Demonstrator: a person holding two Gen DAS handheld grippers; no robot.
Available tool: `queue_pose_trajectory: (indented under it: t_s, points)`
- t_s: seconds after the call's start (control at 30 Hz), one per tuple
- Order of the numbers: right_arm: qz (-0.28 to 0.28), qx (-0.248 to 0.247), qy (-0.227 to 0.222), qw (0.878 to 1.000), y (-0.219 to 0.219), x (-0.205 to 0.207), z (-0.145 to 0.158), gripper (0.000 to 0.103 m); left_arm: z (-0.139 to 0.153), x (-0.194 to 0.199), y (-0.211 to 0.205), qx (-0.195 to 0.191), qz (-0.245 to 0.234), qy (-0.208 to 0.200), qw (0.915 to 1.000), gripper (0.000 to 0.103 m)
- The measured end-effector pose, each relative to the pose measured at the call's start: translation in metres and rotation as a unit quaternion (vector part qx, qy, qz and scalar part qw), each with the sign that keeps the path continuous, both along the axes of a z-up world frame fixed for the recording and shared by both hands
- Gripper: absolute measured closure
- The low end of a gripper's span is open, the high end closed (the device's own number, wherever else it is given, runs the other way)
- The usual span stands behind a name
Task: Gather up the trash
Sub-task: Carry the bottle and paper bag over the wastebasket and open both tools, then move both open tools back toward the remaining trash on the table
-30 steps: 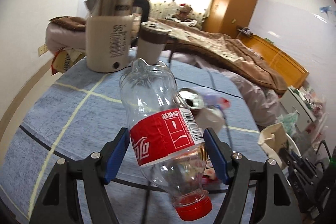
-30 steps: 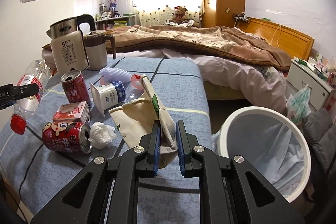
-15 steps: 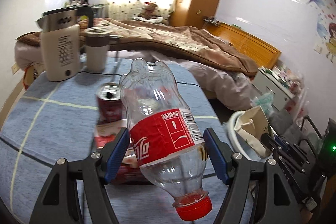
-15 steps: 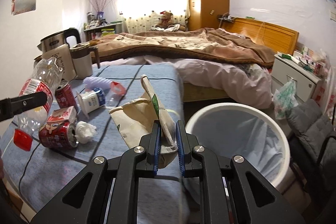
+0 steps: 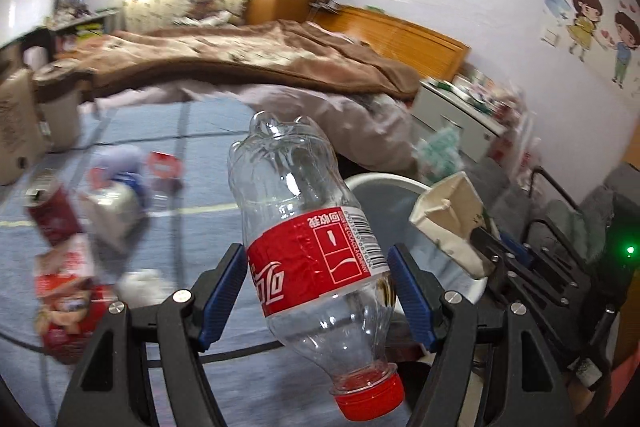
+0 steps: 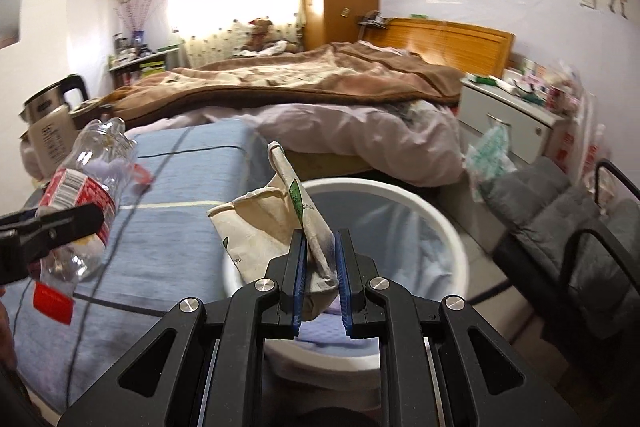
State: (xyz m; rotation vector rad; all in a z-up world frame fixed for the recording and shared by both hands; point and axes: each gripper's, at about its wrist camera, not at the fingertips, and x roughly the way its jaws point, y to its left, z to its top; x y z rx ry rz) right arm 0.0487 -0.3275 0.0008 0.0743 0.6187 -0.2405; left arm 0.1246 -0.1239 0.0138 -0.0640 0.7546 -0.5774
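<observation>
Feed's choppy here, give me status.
Left gripper shut on cola bottle. Right gripper shut on paper carton, over white bin. Nothing blocking.

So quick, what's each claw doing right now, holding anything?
Left claw: closed on the empty cola bottle.
Right claw: closed on the crumpled paper bag, over the white bin.

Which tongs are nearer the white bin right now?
Right. The right tongs hold the paper bag directly over the bin rim. The left tongs, gripping the bottle, are off to its left, above the blue tablecloth.
</observation>
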Motion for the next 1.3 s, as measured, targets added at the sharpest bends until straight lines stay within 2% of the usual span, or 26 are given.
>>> queue_pose_trajectory:
  t_s: [0.37, 0.8, 0.87, 0.93, 0.97, 1.17, 1.3]
  points:
    - [-0.041, -0.003, 0.05, 0.998, -0.052, 0.007, -0.024, 0.088, -0.022, 0.009, -0.086, 0.015, -0.064, 0.037, 0.9972, 0.029]
    - [-0.045, -0.022, 0.092, 0.994, -0.071, 0.024, -0.046, 0.088, -0.044, 0.02, -0.118, 0.036, -0.082, 0.068, 0.9937, 0.029]
    - [-0.042, -0.027, 0.088, 0.995, -0.07, 0.023, -0.047, 0.082, -0.045, 0.02, -0.116, 0.032, -0.08, 0.068, 0.994, 0.028]
    - [-0.044, -0.027, 0.088, 0.995, -0.07, 0.023, -0.047, 0.059, -0.045, 0.02, -0.115, 0.037, -0.078, 0.066, 0.994, 0.028]
    - [-0.044, -0.026, 0.088, 0.995, -0.07, 0.023, -0.048, 0.055, -0.045, 0.02, -0.114, 0.039, -0.076, 0.066, 0.9941, 0.028]
    - [-0.047, -0.023, 0.085, 0.995, -0.067, 0.02, -0.047, 0.054, -0.042, 0.018, -0.109, 0.031, -0.07, 0.063, 0.9951, 0.025]
    - [-0.048, -0.018, 0.075, 0.996, -0.064, 0.016, -0.042, 0.054, -0.034, 0.012, -0.101, 0.036, -0.062, 0.044, 0.9965, 0.025]
